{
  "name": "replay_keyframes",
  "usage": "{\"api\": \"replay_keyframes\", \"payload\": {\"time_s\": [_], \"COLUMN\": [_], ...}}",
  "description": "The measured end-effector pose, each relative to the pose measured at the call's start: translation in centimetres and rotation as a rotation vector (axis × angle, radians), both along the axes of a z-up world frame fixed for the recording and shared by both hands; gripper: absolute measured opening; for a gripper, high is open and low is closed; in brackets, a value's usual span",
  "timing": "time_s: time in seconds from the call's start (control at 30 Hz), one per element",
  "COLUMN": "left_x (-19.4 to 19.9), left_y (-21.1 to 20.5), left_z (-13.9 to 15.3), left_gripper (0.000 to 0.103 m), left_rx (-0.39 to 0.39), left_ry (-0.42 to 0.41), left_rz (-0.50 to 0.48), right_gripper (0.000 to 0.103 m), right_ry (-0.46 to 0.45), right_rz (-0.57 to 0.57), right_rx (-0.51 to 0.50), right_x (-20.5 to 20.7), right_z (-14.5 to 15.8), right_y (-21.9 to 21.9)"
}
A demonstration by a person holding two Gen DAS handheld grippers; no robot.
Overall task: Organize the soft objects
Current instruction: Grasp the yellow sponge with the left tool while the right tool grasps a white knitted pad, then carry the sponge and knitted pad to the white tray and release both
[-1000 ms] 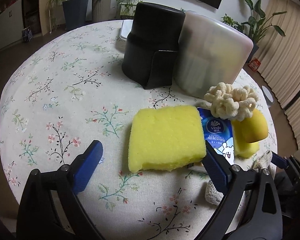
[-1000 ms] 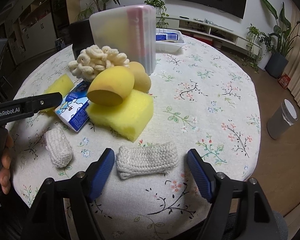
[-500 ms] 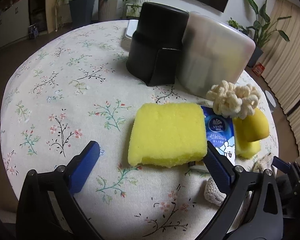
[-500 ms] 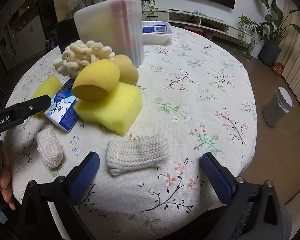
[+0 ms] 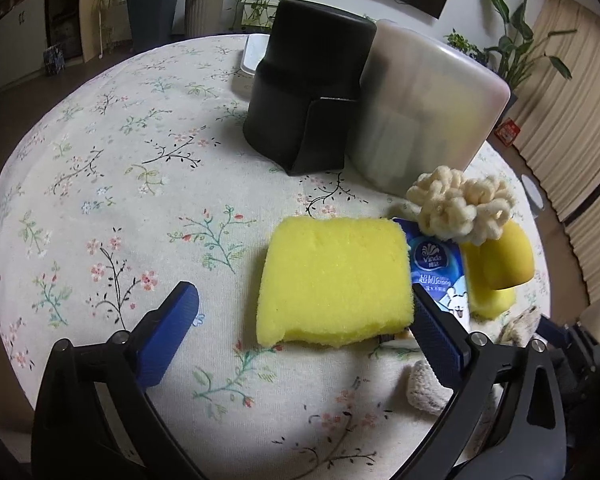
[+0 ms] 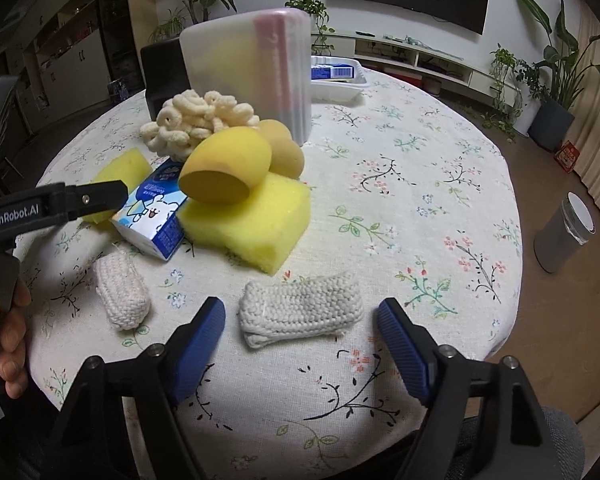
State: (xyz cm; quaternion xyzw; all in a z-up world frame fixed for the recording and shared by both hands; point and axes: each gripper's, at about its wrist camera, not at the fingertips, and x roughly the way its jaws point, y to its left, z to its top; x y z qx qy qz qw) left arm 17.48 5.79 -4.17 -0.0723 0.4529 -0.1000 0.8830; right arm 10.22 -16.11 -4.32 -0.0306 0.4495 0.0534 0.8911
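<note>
Cream cloth on the counter point(image 6: 400, 168), patterned with small pink and blue blossoms, green leaves, dark twigs. Bright yellow sponge point(image 5: 334, 286); a second yellow sponge point(image 6: 252, 224) under an orange-yellow egg-shaped puff point(image 6: 224, 170). Blue and white tissue pack point(image 6: 152, 216) with a cartoon animal. Off-white knitted band point(image 6: 300, 312) and off-white knitted roll point(image 6: 122, 294). Cream looped scrunchie point(image 5: 460, 210). Black container point(image 5: 308, 100); frosted whitish box point(image 5: 424, 116). Blue ribbed pads on black hand-held gripper point(image 6: 300, 344).

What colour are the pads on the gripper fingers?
Blue, on black arms; the pads show best in the right wrist view.
</note>
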Motion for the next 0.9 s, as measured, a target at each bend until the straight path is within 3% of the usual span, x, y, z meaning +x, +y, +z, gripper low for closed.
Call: {"api": "replay_keyframes", "payload": {"time_s": [0.07, 0.13, 0.17, 0.2, 0.43, 0.63, 0.9], "left_x": [-0.1, -0.3, -0.3, -0.3, -0.9, -2.0, -2.4], "left_y": [0.1, 0.5, 0.6, 0.6, 0.8, 1.9, 2.5], "left_z": [0.1, 0.3, 0.3, 0.3, 0.6, 2.8, 3.4], "left_gripper": [0.093, 0.075, 0.064, 0.062, 0.058, 0.058, 0.058], "left_rx": [-0.002, -0.018, -0.003, 0.012, 0.016, 0.035, 0.042], "left_ry": [-0.005, -0.007, -0.002, -0.004, -0.025, -0.117, -0.109], "left_rz": [-0.002, 0.002, 0.01, 0.009, 0.015, 0.052, 0.055], "right_gripper": [0.077, 0.061, 0.059, 0.059, 0.055, 0.054, 0.054], "right_ry": [-0.003, -0.011, -0.014, -0.014, -0.011, -0.039, -0.062], "right_rz": [0.014, 0.027, 0.031, 0.031, 0.03, 0.029, -0.014], "right_rx": [0.009, 0.009, 0.01, 0.011, 0.054, 0.08, 0.1], "right_x": [0.0, -0.1, -0.2, -0.2, -0.2, -0.7, -0.3], "right_z": [0.1, 0.3, 0.3, 0.3, 0.5, 1.6, 3.8], "right_y": [0.0, 0.3, 0.3, 0.3, -0.1, -0.6, -3.2]}}
